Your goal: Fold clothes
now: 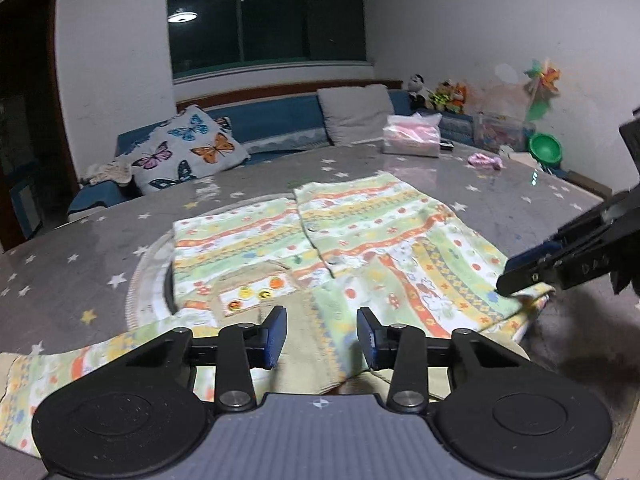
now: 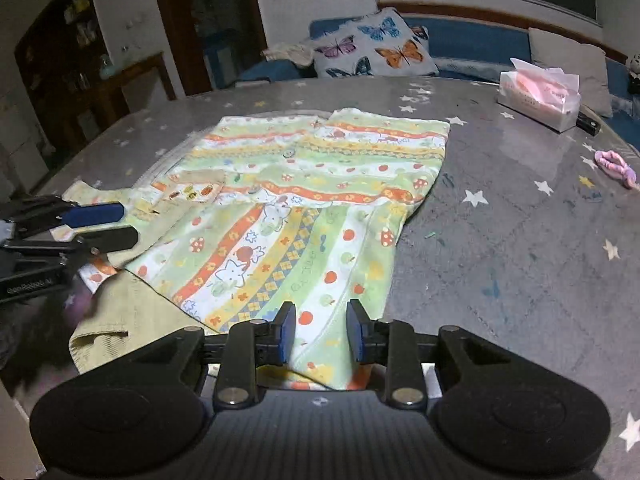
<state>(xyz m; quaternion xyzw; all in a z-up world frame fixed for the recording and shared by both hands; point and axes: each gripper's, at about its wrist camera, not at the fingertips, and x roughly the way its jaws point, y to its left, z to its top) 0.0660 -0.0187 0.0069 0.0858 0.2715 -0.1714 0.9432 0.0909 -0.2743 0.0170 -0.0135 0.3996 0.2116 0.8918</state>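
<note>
Item: child's printed shirt (image 2: 320,168), striped in green, orange and yellow with mushrooms and animals, buttoned front up, lying on the star-patterned tablecloth (image 2: 500,216). Condition: partly folded. One sleeve or side panel (image 2: 280,256) lies slanted across the lower front; a second sleeve (image 1: 60,364) trails out flat on the left side.

Left gripper (image 1: 322,336): I hold it low over the near hem, jaws parted with cloth showing between the blue pads (image 1: 278,336), nothing clamped as far as I can see.

Right gripper (image 2: 320,332): jaws also parted, straddling the near edge of the folded-over panel; the cloth passes between the pads, but I judge it unclamped.

Handling notes, my judgement: thin, limp cotton, so any fold wants both grippers pinching the edge at matched height and travelling together, or the panel will sag and skew. I would take only the layers meant to move; the pads could easily catch the tablecloth beneath. The slanted panel should be squared to the side seam before a further fold is laid on it.

Nearby, clear of the work: tissue pack (image 2: 540,96), pink hair tie (image 2: 616,164).
</note>
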